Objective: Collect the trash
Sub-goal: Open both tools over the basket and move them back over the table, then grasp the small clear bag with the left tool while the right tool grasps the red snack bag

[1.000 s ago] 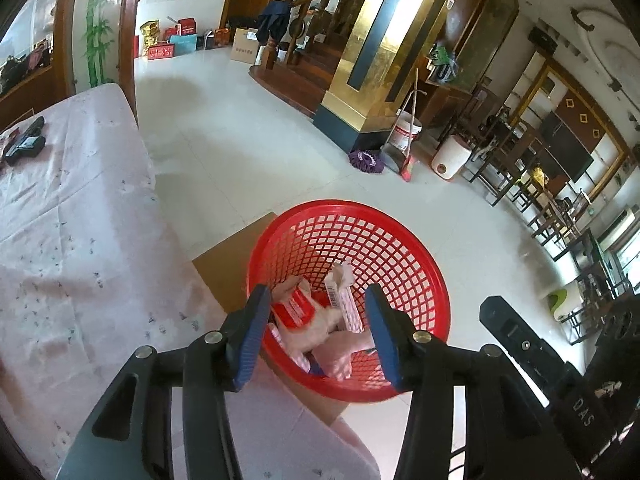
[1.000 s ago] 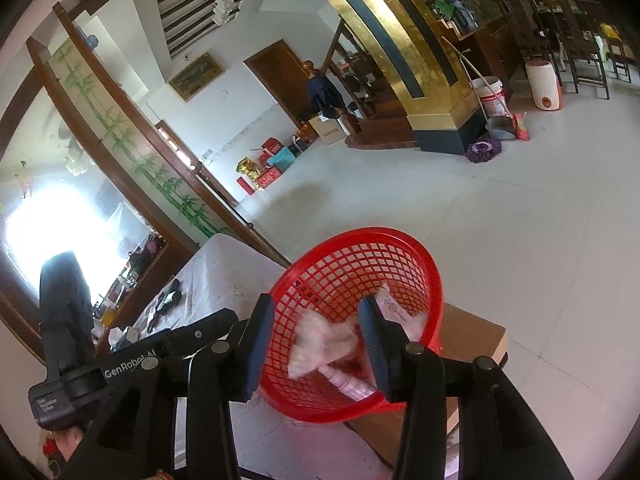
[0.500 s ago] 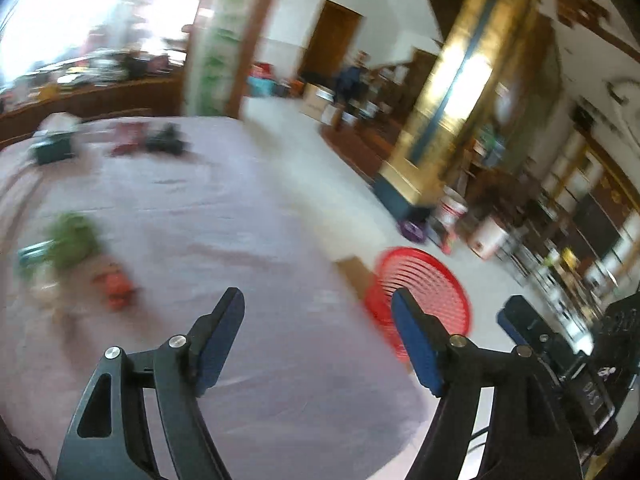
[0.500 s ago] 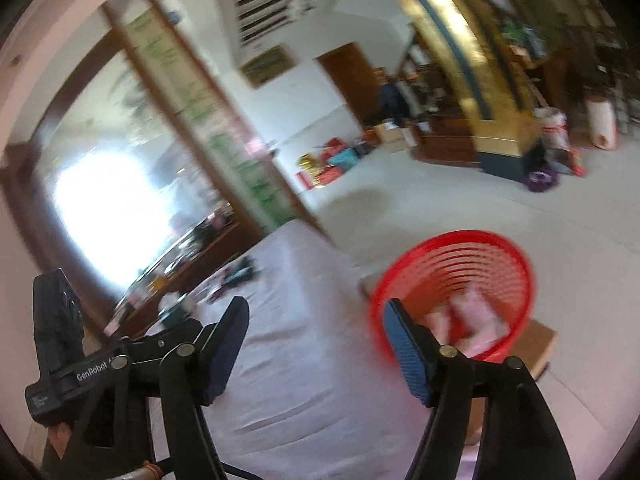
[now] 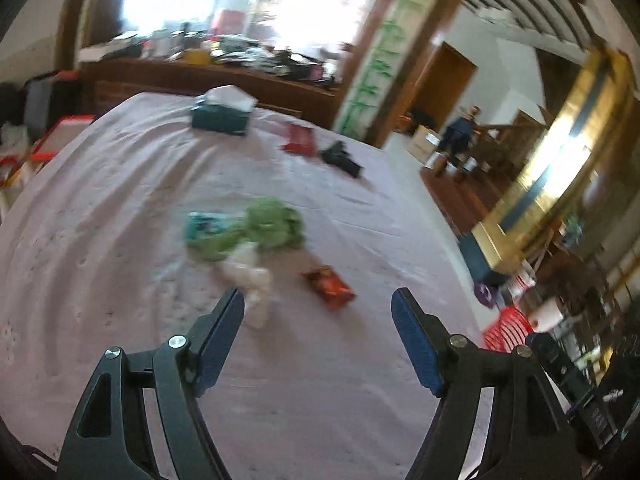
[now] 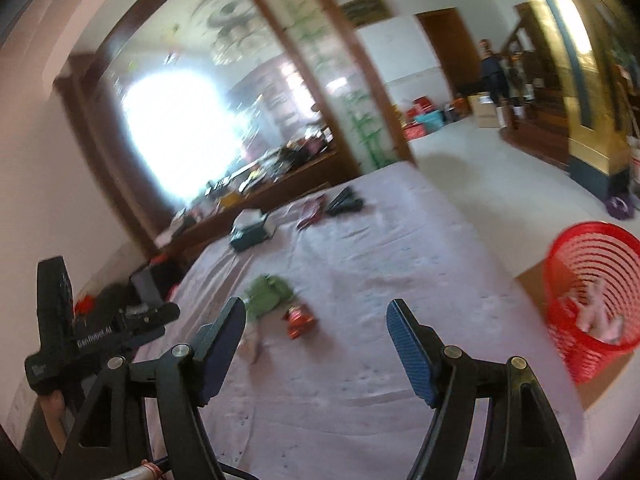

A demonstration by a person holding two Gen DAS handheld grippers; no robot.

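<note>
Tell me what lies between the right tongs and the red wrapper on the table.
Only bare tablecloth; right wrist view shows the open right tongs short of the red wrapper.

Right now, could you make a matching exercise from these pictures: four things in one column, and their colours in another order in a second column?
Things:
1. basket
2. crumpled bag
3. small packet
4. gripper pads

Colours:
A. blue
B. green
C. red mesh
D. red-orange

Pairs: 1-C, 2-B, 3-D, 4-A
</note>
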